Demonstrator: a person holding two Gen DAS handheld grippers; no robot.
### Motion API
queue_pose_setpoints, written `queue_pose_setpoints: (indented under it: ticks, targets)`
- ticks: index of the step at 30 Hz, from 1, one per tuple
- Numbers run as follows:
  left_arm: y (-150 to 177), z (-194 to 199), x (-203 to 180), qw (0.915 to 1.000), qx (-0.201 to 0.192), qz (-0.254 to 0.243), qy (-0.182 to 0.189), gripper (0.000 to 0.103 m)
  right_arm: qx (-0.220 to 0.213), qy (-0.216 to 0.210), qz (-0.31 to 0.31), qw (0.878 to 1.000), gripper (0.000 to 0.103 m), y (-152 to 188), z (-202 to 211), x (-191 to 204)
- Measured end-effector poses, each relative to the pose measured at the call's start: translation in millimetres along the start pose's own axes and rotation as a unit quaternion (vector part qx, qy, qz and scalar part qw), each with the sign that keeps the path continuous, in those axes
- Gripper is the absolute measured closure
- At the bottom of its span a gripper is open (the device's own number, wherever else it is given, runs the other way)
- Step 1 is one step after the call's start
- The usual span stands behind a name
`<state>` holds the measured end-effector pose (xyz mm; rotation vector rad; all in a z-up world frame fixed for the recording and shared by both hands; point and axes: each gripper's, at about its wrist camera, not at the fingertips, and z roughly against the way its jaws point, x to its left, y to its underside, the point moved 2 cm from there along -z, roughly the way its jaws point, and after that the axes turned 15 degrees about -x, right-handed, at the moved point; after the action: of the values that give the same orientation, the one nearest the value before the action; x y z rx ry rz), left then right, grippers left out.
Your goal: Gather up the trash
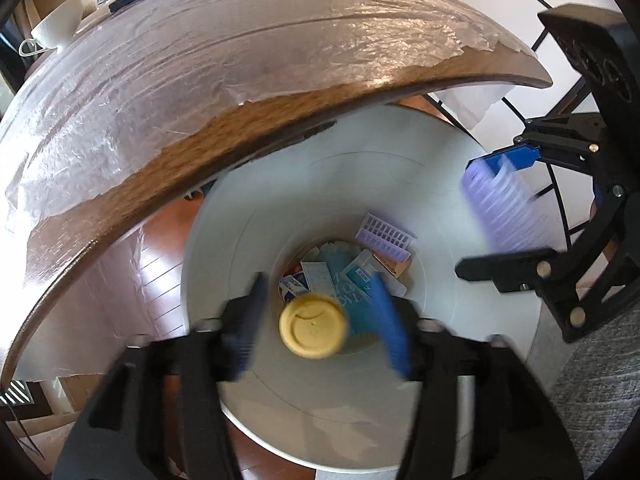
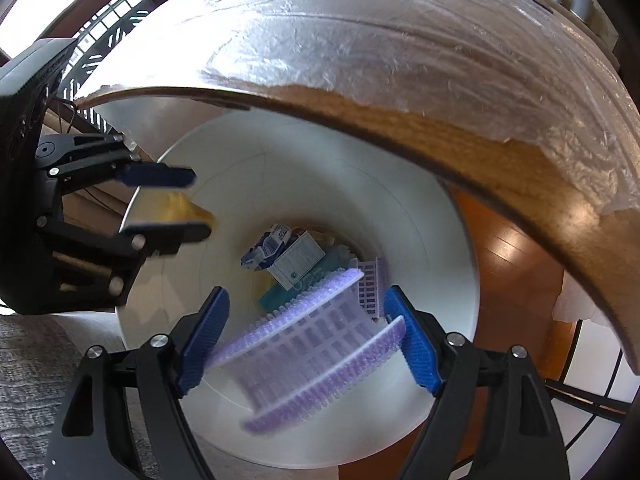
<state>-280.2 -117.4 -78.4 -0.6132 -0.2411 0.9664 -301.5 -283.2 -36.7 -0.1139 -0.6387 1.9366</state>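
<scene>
Left claw (image 1: 320, 330) wide open, yellow lid (image 1: 313, 327) dropping free. Right claw (image 2: 308, 338) wide open, purple tray (image 2: 316, 344) loose. Either could bounce off white bin (image 1: 420, 184) wall, low centre of frame.

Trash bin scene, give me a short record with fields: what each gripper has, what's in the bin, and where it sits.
left gripper: open around yellow cup, over the bin
right gripper: open around purple tray, blurred
bin: white, on the floor beside the table
bin contents: cartons, second purple tray
table: wood, plastic film over it
</scene>
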Motion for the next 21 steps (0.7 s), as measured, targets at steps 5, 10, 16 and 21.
queue_pose_setpoints:
  ticks: [5, 10, 16, 21]
  targets:
    - [-3, -1, 1, 1.0000, 0.003, -0.001, -0.005, 0.036, -0.002, 0.000, -0.017, 1.000, 0.011, 0, 2, -7]
    - [-11, 13, 0, 1.0000, 0.002, -0.006, -0.001, 0.036, -0.013, 0.002, -0.010, 1.000, 0.011, -8, 26, -6]
    - [-69, 85, 12, 0.9947, -0.102, -0.009, 0.003, 0.007, -0.140, 0.001, -0.037, 0.990, 0.004, -63, 101, -26]
    - [-128, 98, 81, 0.9746, -0.198, 0.044, -0.094, 0.002, -0.212, 0.130, -0.063, 0.967, 0.004, -126, 96, -100]
